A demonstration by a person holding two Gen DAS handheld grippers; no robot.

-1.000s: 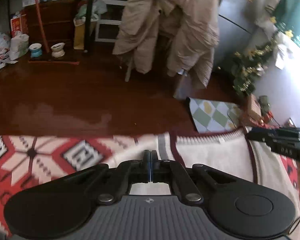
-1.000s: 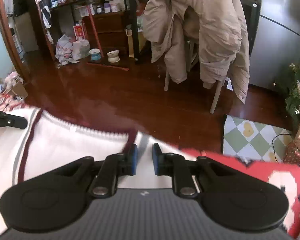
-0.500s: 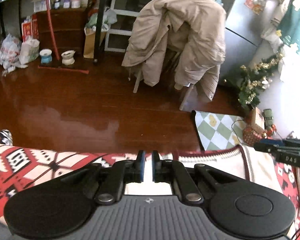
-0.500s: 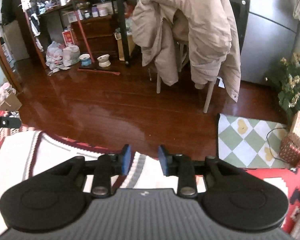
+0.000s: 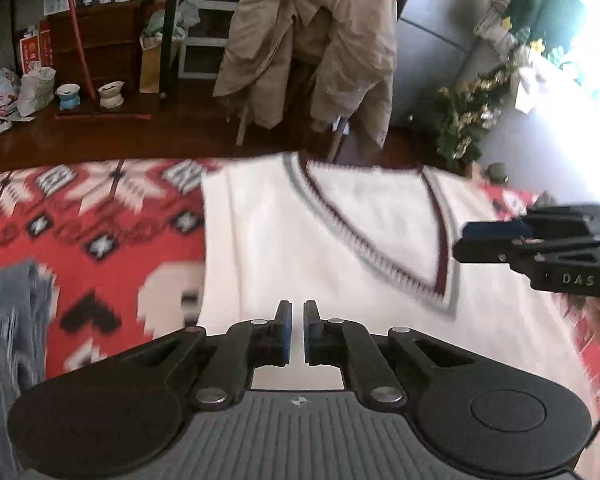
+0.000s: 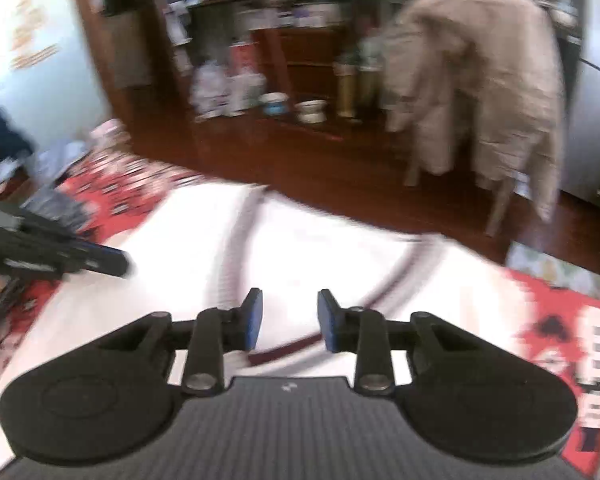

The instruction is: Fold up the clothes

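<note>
The cream knitted V-neck vest with maroon and grey trim (image 5: 340, 248) lies flat on the red patterned blanket (image 5: 100, 240). Both the left hand-held gripper (image 5: 296, 332) and right hand-held gripper (image 6: 288, 320) hover released, gripping nothing. A shallow pinch could drag one layer, skewing the fold.

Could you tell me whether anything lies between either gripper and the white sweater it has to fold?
Nothing visible does. The white sweater lies spread flat on the red patterned blanket, directly beneath the open left gripper and the open right gripper. The blue-grey garment lies off to its left side, clear of it.
</note>
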